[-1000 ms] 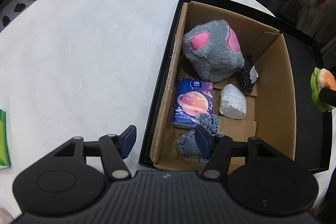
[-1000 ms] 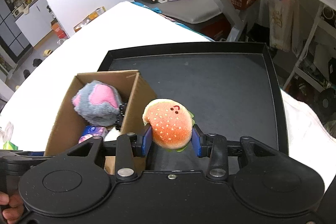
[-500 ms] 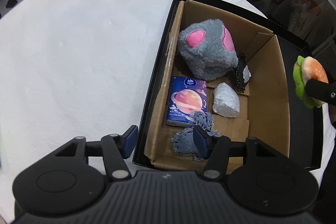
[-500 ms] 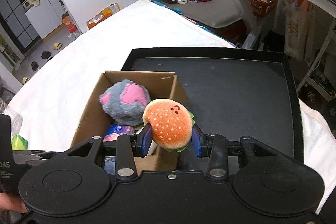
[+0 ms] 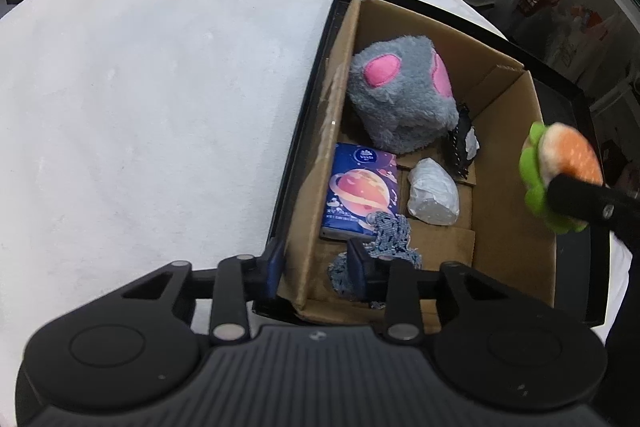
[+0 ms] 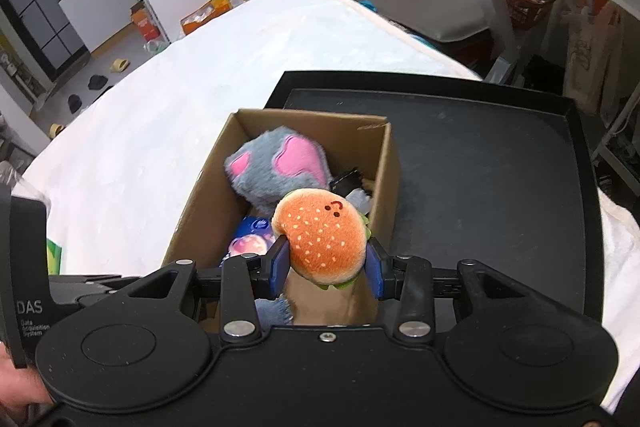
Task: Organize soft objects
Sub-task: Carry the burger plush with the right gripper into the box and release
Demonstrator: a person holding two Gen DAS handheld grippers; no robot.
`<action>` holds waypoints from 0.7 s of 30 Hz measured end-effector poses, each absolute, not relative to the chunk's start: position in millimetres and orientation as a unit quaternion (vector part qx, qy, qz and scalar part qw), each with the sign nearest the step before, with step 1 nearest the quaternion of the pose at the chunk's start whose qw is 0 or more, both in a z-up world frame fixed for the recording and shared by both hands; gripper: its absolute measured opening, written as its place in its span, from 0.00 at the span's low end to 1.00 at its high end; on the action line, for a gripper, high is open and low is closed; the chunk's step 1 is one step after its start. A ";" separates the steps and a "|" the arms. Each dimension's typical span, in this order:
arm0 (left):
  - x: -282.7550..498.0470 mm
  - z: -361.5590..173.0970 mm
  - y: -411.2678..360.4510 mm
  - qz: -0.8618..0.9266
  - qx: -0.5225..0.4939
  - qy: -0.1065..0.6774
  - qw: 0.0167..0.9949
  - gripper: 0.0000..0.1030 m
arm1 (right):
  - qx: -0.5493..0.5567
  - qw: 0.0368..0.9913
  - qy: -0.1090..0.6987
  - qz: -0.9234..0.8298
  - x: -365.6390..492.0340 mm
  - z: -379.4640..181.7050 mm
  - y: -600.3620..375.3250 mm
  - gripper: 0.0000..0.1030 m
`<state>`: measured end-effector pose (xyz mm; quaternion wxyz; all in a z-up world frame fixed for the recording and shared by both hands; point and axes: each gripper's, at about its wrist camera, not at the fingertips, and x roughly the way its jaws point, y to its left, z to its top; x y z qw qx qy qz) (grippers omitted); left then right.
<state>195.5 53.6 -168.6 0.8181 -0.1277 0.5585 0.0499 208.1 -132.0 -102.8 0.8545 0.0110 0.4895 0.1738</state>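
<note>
Right gripper (image 6: 326, 263) has carried the burger plush (image 6: 322, 235) from over the black tray (image 6: 480, 155) to above the cardboard box (image 6: 384, 163), near its right wall; both blue pads are clamped on the plush's sides. Left gripper (image 5: 316, 263) jaws are closing and straddle the box's near-left wall (image 5: 308, 195), one finger outside, one inside beside the grey knit cloth (image 5: 390, 239); pads aren't pressing on it yet.

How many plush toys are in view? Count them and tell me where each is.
2. The grey plush with pink patches lies in the cardboard box's far end; the burger plush is clamped in the right gripper by its rim. More may be hidden.
</note>
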 end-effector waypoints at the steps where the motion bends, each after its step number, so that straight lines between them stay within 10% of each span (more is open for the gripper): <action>1: 195.2 -168.6 55.4 0.051 -0.131 0.557 0.818 0.24 | 0.010 0.853 0.491 0.175 207.3 -103.7 -129.4 0.38; 21: 188.2 -168.1 65.2 0.055 -0.145 0.548 0.822 0.15 | 0.001 0.840 0.511 0.181 197.4 -111.8 -117.9 0.45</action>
